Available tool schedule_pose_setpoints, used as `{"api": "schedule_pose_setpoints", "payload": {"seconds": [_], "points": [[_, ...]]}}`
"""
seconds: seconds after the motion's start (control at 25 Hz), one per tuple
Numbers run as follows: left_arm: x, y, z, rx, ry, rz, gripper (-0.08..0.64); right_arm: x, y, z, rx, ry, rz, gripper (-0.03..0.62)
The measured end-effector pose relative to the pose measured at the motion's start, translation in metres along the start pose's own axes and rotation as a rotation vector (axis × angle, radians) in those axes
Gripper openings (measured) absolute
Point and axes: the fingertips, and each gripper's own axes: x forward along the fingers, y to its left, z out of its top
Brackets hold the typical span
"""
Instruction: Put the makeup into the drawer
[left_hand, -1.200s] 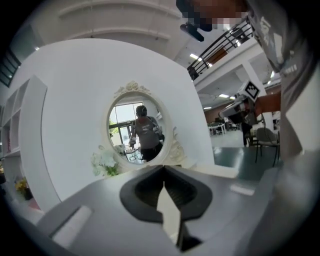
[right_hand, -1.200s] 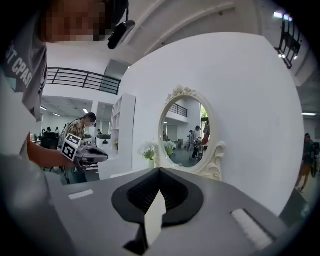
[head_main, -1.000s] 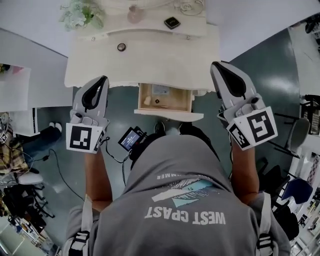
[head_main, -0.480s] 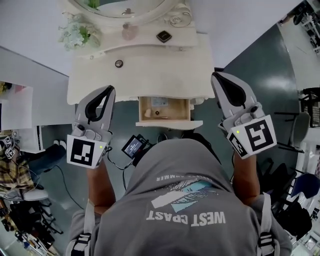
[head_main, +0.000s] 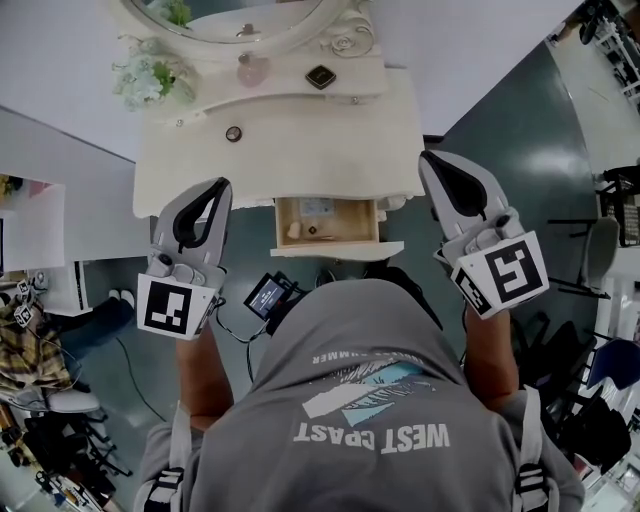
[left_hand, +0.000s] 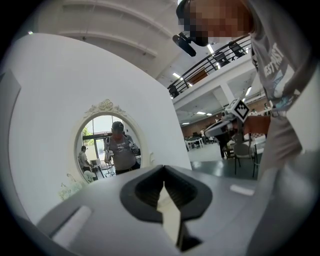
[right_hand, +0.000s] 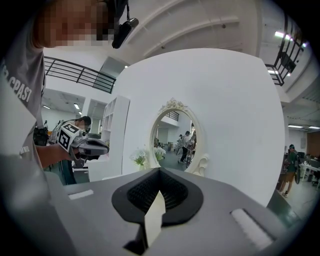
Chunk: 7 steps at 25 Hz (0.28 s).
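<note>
Open drawer (head_main: 340, 249), makeup items (head_main: 293, 230) inside

A white dressing table (head_main: 320, 140) stands by the wall. On its top sit a small round pot (head_main: 233, 133), a dark square box (head_main: 320, 76), a pink bottle (head_main: 250, 70) and some flowers (head_main: 150, 80). Its drawer (head_main: 340, 248) is open.

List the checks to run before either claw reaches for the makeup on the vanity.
1. Drawer open: ok, it stands pulled out under the tabletop.
2. Left claw empty: ok, jaws together on nothing.
3. Right claw empty: ok, jaws together on nothing.
4. Claws ready to grasp: not ok, both are shut.
5. Makeup in sight: ok, dark square compact on the raised shelf, small round item on the tabletop.
6. Free room in the drawer: cannot tell, its back is hidden under the tabletop.
</note>
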Motion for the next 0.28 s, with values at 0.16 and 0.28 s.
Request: {"api": "schedule_pose_setpoints", "payload": {"seconds": [0.16, 0.28], "points": [[-0.0009, -0.001, -0.0049, -0.006, 0.017, -0.001, 0.002, 0.0006, 0.0001, -0.0012, -0.001, 0.004, 0.002, 0.0], [0.0009, -0.0008, -0.0021, -0.005, -0.013, 0.005, 0.002, 0.0014, 0.0006, -0.0033, -0.002, 0.007, 0.005, 0.0]]}}
